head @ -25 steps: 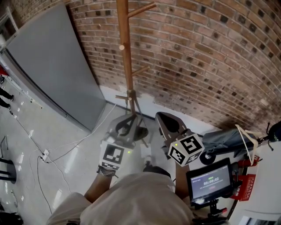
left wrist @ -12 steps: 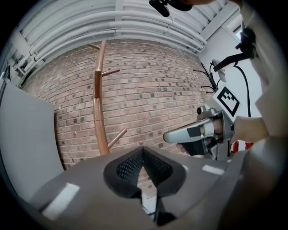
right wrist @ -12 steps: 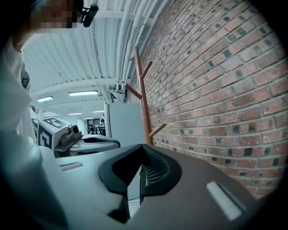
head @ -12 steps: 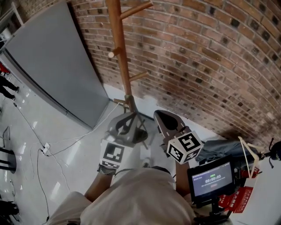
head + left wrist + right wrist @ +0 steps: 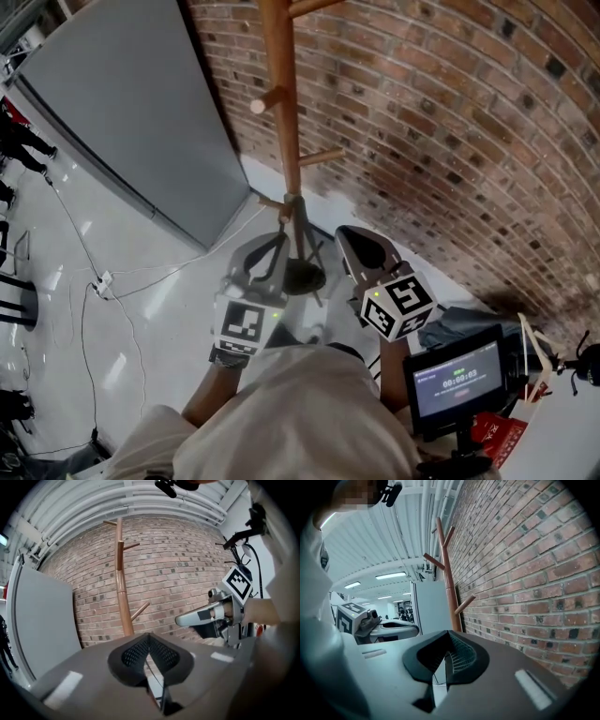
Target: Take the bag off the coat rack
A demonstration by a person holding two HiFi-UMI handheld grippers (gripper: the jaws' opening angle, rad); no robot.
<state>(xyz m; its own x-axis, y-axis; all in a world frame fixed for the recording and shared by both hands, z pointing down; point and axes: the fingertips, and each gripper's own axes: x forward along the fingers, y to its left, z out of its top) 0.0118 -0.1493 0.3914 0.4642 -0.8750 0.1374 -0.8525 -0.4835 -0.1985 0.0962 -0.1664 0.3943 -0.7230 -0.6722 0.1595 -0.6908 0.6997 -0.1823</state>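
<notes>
The wooden coat rack [image 5: 286,122] stands against the brick wall, and no bag hangs on the pegs I can see. A grey-blue bundle with cream straps [image 5: 469,322], which looks like the bag, lies low at the right, half hidden behind a monitor. My left gripper [image 5: 277,244] is shut and empty, just left of the rack's base [image 5: 302,274]. My right gripper [image 5: 347,234] is also shut and empty, just right of the base. In the left gripper view the rack [image 5: 123,588] rises ahead, with the right gripper [image 5: 206,616] beside it. The right gripper view shows the rack [image 5: 449,573] and the left gripper [image 5: 389,627].
A brick wall [image 5: 450,122] runs behind the rack. A large grey panel [image 5: 131,103] leans at the left. Cables and a plug strip [image 5: 103,279] lie on the glossy floor. A small monitor on a stand [image 5: 459,375] sits at the lower right, with red items beneath it.
The head view has swung, so the rack now sits further right and nearer the centre. Both grippers stay shut and keep their places in front of the rack's base.
</notes>
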